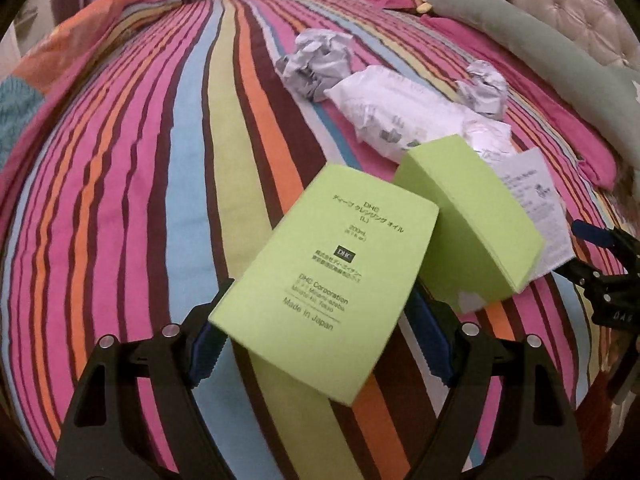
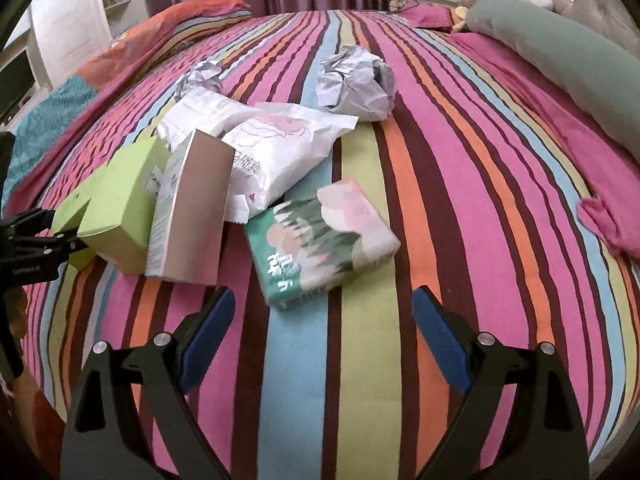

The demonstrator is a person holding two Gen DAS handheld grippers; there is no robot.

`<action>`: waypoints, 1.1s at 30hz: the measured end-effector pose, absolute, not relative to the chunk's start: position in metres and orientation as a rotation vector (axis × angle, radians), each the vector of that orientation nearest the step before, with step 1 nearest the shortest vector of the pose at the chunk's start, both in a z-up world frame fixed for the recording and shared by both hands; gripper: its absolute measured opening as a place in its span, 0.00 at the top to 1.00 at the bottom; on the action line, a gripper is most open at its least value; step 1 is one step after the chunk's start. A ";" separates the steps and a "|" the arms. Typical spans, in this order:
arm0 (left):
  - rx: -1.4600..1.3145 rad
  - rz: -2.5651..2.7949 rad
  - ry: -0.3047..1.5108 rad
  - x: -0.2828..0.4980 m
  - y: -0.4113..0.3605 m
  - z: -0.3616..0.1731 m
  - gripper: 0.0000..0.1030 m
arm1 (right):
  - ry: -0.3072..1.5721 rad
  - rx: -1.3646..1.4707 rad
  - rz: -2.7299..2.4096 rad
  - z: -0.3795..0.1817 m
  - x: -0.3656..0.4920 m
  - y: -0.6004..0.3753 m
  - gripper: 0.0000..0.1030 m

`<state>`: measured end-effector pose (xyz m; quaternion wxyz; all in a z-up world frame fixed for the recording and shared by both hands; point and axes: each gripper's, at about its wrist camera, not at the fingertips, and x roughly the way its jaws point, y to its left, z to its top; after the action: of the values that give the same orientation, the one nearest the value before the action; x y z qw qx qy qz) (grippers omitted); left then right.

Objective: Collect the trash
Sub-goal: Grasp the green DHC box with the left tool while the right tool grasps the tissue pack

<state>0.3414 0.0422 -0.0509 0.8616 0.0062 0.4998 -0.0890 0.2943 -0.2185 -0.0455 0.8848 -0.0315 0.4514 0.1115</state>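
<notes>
Both sets of jaws stand wide apart and grip nothing. On the left gripper [image 1: 320, 338] the blue pads flank the near end of a lime-green box [image 1: 320, 280] printed with DHC lettering; the box lies flat on the striped bedspread [image 1: 140, 200], and whether the pads touch its sides cannot be told. Just to its right a second lime-green box [image 1: 472, 216] rests tilted against a printed paper sheet [image 1: 536, 204]. Beyond them lies a white plastic wrapper [image 1: 392, 108], with a crumpled paper ball [image 1: 316, 60] at its far left and a smaller crumpled ball [image 1: 484, 88] at its right.

The right gripper [image 2: 324, 336] hangs over bare bedspread, its pads clear of everything. Just ahead of it a green and pink tissue pack [image 2: 320, 240] lies on the stripes. To the left of the pack a slim silver-sided carton [image 2: 192, 216] leans on the green boxes, touching the white wrapper behind it. A grey-green bolster [image 2: 580, 72] runs along the far right side of the bed, near the tufted headboard [image 1: 572, 4].
</notes>
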 end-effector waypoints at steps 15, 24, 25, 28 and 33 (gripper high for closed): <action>-0.115 -0.055 1.056 0.350 0.044 -0.057 0.26 | 0.961 -0.111 0.259 -0.053 0.326 -0.215 0.21; -0.191 -0.016 1.038 0.333 0.052 -0.054 0.34 | 0.965 -0.058 0.203 -0.050 0.316 -0.224 0.32; -0.198 -0.015 1.040 0.331 0.053 -0.053 0.34 | 0.966 -0.051 0.201 -0.049 0.315 -0.225 0.32; -0.199 -0.009 1.042 0.326 0.054 -0.053 0.34 | 0.966 -0.024 0.188 -0.046 0.312 -0.230 0.32; -0.222 -0.010 1.039 0.317 0.056 -0.051 0.35 | 0.961 0.061 0.170 -0.041 0.305 -0.244 0.32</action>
<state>0.3174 0.0555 -0.0515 0.8621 -0.1058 0.4955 -0.0050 0.3046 -0.2440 -0.0405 0.8828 0.0293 0.4618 0.0816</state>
